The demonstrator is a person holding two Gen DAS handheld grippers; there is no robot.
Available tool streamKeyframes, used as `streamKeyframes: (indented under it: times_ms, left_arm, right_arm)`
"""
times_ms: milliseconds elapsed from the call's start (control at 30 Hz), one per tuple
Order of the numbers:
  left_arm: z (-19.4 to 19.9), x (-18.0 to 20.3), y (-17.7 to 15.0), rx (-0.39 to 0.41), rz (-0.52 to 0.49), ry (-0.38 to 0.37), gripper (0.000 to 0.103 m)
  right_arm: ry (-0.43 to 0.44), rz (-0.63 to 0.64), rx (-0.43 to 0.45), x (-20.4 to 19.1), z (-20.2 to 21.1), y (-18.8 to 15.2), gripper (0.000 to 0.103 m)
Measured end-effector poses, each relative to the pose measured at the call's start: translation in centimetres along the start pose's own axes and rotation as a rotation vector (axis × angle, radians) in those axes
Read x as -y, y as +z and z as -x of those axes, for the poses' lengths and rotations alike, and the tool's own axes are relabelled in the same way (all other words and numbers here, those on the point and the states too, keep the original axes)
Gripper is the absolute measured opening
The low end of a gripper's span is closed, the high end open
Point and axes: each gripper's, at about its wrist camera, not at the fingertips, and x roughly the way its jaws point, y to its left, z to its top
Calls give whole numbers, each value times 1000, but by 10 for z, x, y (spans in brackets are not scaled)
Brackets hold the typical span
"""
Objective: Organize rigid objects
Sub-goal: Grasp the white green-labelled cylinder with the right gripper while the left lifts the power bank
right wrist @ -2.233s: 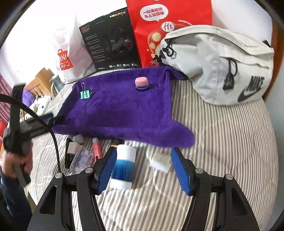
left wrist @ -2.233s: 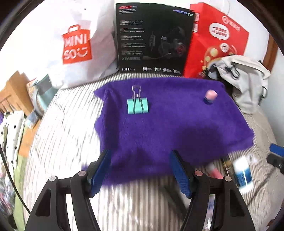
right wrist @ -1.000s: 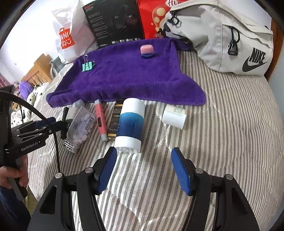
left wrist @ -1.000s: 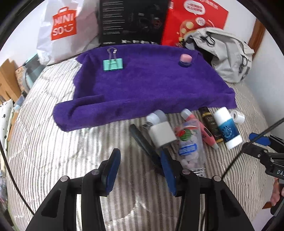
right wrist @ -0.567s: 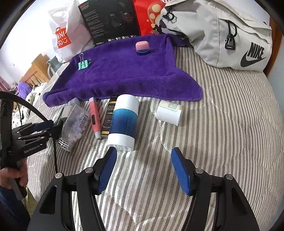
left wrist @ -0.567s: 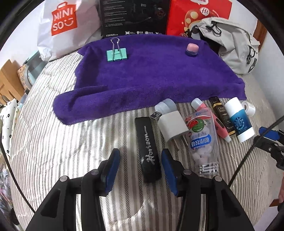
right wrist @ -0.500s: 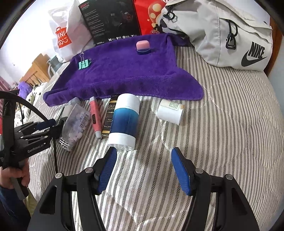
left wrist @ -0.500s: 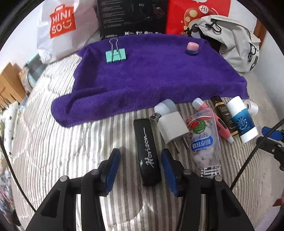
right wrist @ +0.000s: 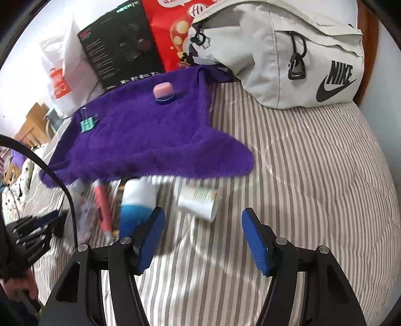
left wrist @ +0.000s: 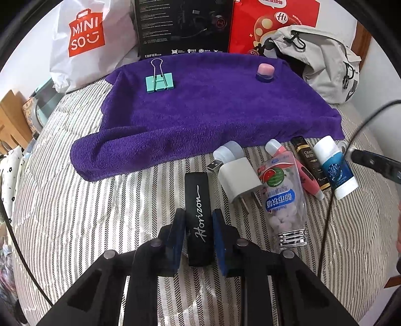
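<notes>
A black "Horizon" case (left wrist: 198,213) lies on the striped bed, and my left gripper (left wrist: 198,220) is shut on its near half. To its right lie a white charger (left wrist: 238,179), a clear candy bottle (left wrist: 284,198), a pink tube (left wrist: 304,173), a black tube (left wrist: 312,163) and a blue-and-white bottle (left wrist: 334,166). A purple towel (left wrist: 213,110) holds a teal binder clip (left wrist: 159,81) and a pink-capped jar (left wrist: 265,72). My right gripper (right wrist: 203,235) hangs open over the bed, just short of a small white roll (right wrist: 199,201), beside the blue-and-white bottle (right wrist: 136,203).
A grey Nike bag (right wrist: 288,52), a red bag (left wrist: 273,22), a black headset box (left wrist: 184,25) and a white Miniso bag (left wrist: 87,42) line the far side. Bare striped bedding (right wrist: 313,175) spreads to the right. A hand (right wrist: 17,288) shows at lower left.
My left gripper has moved forward and shut on the black case. The right gripper has swung towards the white roll and stays open, its view now blurred.
</notes>
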Motion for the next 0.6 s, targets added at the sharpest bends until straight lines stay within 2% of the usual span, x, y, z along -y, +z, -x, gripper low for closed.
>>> streamKeyframes:
  times_ms: [133, 233, 300, 367, 400, 600]
  left_arm:
    - [-1, 2, 0, 1, -4, 12, 22]
    - [-1, 1, 1, 2, 1, 4, 22]
    - [-1, 0, 1, 4, 5, -9, 22]
    - [-1, -2, 0, 7, 5, -19, 22]
    - [-1, -2, 0, 9, 4, -21, 22]
    - [0, -1, -1, 21, -1, -16, 22]
  right_arm:
    - [-1, -37, -1, -4, -17, 3, 63]
    - [-35, -38, 35, -10, -20, 1, 63]
    - [-61, -33, 48, -10, -20, 0, 54]
    - [-87, -18, 44, -6, -18, -3, 36]
    - [-88, -18, 38, -3, -17, -3, 34]
    - [-96, 12, 36, 0, -16, -6, 32]
